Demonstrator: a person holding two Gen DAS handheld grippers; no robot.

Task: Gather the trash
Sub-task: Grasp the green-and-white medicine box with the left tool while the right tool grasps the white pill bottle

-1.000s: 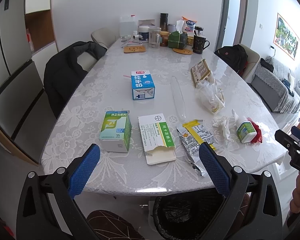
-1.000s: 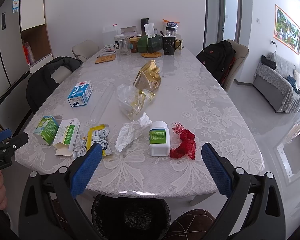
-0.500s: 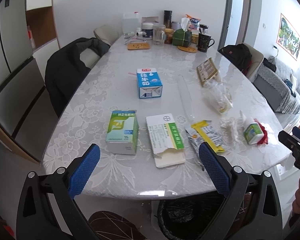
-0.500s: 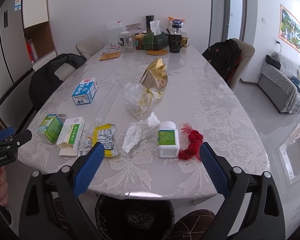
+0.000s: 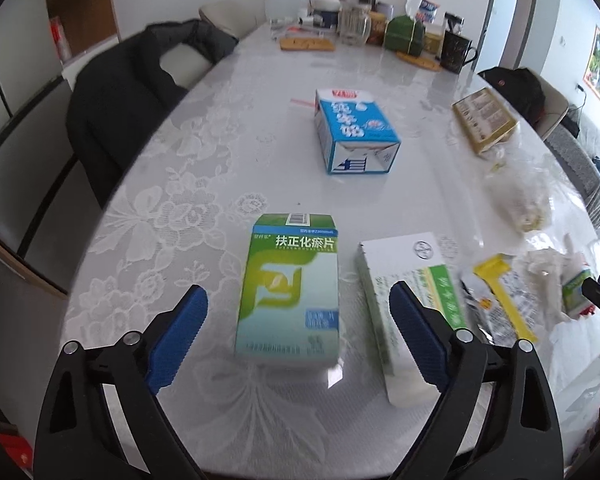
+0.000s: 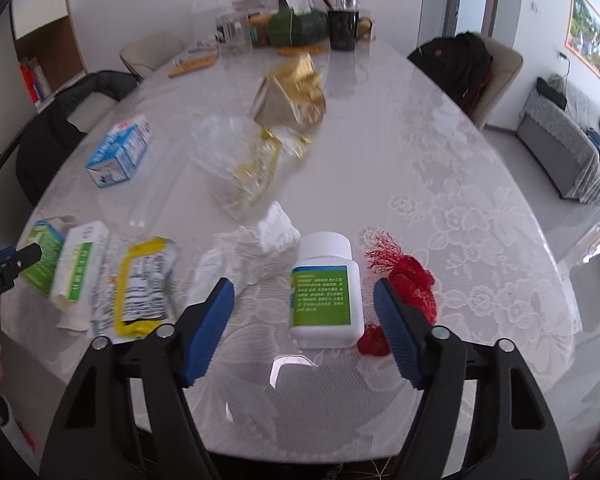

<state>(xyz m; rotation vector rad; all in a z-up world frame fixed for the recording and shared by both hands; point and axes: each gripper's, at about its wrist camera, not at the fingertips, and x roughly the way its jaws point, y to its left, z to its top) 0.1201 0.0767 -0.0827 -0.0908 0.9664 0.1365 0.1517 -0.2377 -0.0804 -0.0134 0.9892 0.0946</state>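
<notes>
Trash lies on a white lace-covered table [image 5: 188,184]. My left gripper [image 5: 298,320] is open, its blue fingers either side of a green medicine box [image 5: 290,288] without touching it. A white and green box [image 5: 404,296] and a yellow wrapper [image 5: 500,300] lie to its right, a blue milk carton [image 5: 354,132] farther back. My right gripper [image 6: 304,312] is open around a white pill bottle [image 6: 325,292]. A crumpled tissue [image 6: 260,252] lies left of the bottle, a red net [image 6: 408,280] right of it.
A clear plastic bag [image 6: 240,160] and a gold packet [image 6: 292,92] lie mid-table. Cups, jars and a black mug [image 6: 342,28] stand at the far end. Chairs with a black jacket [image 5: 140,88] and a backpack [image 6: 456,64] flank the table. A sofa [image 6: 568,140] is right.
Both grippers have moved forward and down over the table edge. The left now straddles the green box, the right the pill bottle. The black bin has dropped out of view.
</notes>
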